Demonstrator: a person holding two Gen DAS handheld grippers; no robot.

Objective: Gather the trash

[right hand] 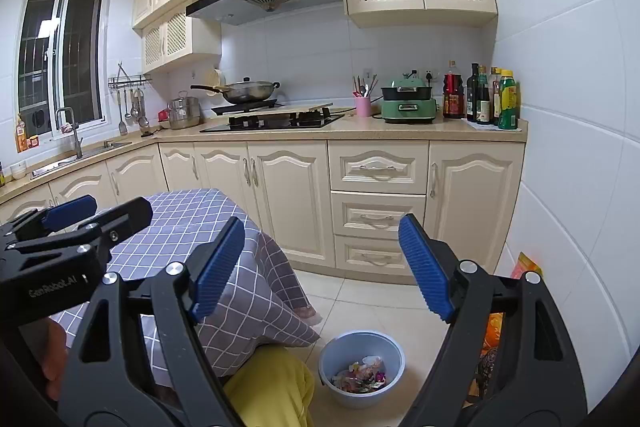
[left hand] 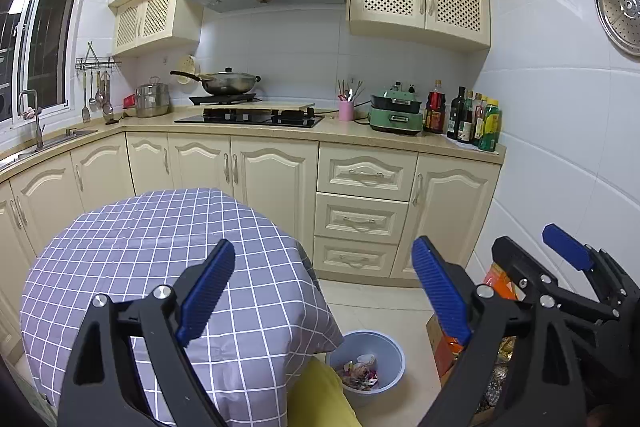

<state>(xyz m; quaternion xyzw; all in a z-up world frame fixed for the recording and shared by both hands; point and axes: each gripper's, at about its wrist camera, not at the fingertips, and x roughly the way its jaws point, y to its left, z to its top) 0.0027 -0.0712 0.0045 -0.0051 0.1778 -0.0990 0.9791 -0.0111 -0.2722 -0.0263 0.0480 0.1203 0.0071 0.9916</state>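
Note:
A light blue trash bin (left hand: 366, 363) stands on the floor by the table and holds several colourful wrappers (left hand: 358, 373); it also shows in the right wrist view (right hand: 362, 367). My left gripper (left hand: 324, 291) is open and empty, held above the table edge and floor. My right gripper (right hand: 322, 267) is open and empty, held above the floor near the bin. The right gripper shows at the right edge of the left wrist view (left hand: 568, 267); the left gripper shows at the left of the right wrist view (right hand: 72, 223).
A table with a purple checked cloth (left hand: 160, 267) is at lower left. A box of orange packets (left hand: 500, 283) stands on the floor by the right wall. A yellow-clad leg (right hand: 276, 383) is below. Cream cabinets (left hand: 360, 215), hob and bottles (left hand: 472, 119) lie ahead.

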